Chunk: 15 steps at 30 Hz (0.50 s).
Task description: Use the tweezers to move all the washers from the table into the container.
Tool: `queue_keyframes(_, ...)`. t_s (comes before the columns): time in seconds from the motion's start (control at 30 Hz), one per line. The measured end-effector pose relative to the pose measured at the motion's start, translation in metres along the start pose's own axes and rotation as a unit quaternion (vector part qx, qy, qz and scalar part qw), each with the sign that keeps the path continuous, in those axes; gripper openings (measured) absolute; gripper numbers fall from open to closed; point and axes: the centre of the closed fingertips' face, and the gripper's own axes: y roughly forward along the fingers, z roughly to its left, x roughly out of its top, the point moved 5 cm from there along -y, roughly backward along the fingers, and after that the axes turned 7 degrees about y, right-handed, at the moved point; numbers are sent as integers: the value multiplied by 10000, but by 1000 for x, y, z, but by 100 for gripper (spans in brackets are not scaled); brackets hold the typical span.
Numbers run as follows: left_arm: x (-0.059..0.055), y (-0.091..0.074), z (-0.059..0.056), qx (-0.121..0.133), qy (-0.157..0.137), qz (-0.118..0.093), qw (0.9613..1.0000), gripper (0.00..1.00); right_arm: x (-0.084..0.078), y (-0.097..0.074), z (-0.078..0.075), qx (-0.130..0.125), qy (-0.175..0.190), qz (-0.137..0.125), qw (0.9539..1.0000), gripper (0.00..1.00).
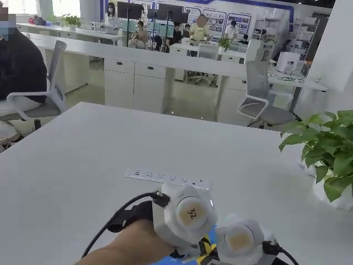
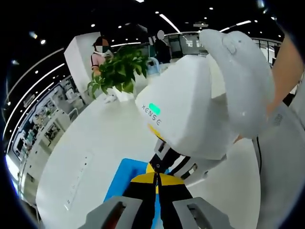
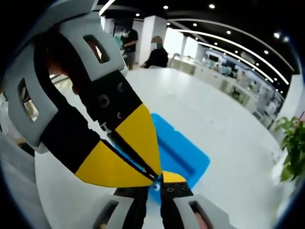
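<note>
Jaws pressed together, left gripper (image 2: 156, 179) and right gripper (image 3: 153, 185) meet tip-to-tip over blue mat (image 3: 183, 152) at six o'clock, apparently readying tweezers before seeking washers.

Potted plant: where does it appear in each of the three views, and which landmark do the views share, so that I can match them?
Head view: the potted plant is at the right edge, on the white table.
Left gripper view: it is upper left of centre, on the same table.
Right gripper view: it is at the right edge.
Shared landmark: the blue mat on the table.
</note>
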Motion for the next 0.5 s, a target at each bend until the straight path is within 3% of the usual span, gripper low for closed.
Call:
queue_keyframes(0.07, 7, -9, -4, 74, 121, 0, 9999, 0, 6, -11, 4, -15, 42, -176, 9998, 7)
queue_keyframes(0.27, 28, -44, -20, 281, 259, -186, 9991, 0, 18, -51, 19, -190, -364, -555, 9976, 8)
queue_keyframes(0.5, 36, -67, -56, 246, 294, -316, 9988, 0, 3, -87, 48, -352, -817, -731, 9934, 10)
